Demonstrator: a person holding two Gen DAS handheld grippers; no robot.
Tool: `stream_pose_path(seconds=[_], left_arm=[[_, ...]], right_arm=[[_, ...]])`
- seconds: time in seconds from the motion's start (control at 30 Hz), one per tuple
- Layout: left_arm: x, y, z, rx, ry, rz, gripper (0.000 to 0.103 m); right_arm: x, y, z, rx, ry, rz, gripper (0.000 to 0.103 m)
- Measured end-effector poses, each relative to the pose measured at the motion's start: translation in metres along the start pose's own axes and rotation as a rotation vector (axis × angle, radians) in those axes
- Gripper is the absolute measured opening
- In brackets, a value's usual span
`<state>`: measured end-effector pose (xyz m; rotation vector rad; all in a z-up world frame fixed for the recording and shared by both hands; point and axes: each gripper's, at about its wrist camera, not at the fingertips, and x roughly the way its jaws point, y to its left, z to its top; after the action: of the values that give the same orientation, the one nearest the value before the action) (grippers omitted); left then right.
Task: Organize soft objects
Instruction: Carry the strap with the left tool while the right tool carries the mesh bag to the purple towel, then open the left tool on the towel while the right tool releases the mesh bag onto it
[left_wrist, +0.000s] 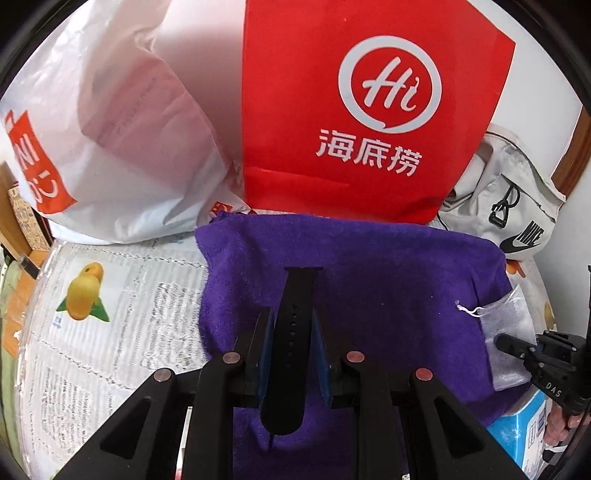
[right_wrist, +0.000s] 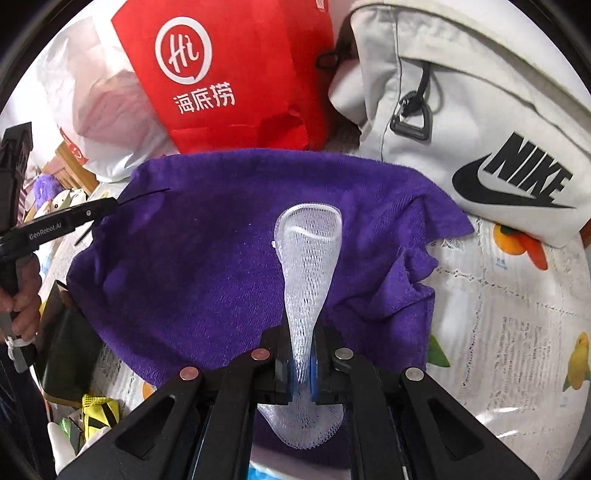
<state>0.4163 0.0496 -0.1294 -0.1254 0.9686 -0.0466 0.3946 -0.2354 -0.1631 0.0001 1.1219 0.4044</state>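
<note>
A purple towel (left_wrist: 388, 280) lies spread on the table, and both grippers hang over it. My left gripper (left_wrist: 291, 317) is shut on a black perforated watch strap (left_wrist: 295, 291), which sticks out past the blue pads toward the towel's middle. In the right wrist view my right gripper (right_wrist: 303, 336) is shut on a white mesh pouch (right_wrist: 308, 251) whose open mouth rests on the towel (right_wrist: 192, 266). The right gripper (left_wrist: 511, 341) and the pouch (left_wrist: 513, 314) also show at the towel's right edge. The left gripper (right_wrist: 110, 203) enters from the left with the strap seen edge-on.
A red paper bag (left_wrist: 351, 110), a white plastic bag (left_wrist: 110, 129) and a grey Nike bag (right_wrist: 480, 110) stand behind the towel. The fruit-print tablecloth (left_wrist: 110, 314) shows on both sides. A blue-and-white box (left_wrist: 524, 432) lies at the near right. A hand (right_wrist: 22, 306) holds the left gripper.
</note>
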Motion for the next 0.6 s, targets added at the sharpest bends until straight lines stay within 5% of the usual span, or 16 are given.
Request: stream_pose_path(seconds=[0.07,0.17,0.6], left_arm=[[0.0,-0.001,0.0,-0.003,0.006,-0.023,0.022],[-0.002,-0.001,0.0,-0.002,-0.001,-0.015,0.04],[-0.05,0.012,-0.019,-0.023,-0.022,0.025,0.063]], right_arm=[[0.003,0.002,0.001,-0.009,0.005,-0.007,0.027],[0.0,0.002,0.002,-0.011,-0.014,-0.026,0.06],[-0.051,0.007,-0.008,0.043,-0.087,-0.15,0.079]])
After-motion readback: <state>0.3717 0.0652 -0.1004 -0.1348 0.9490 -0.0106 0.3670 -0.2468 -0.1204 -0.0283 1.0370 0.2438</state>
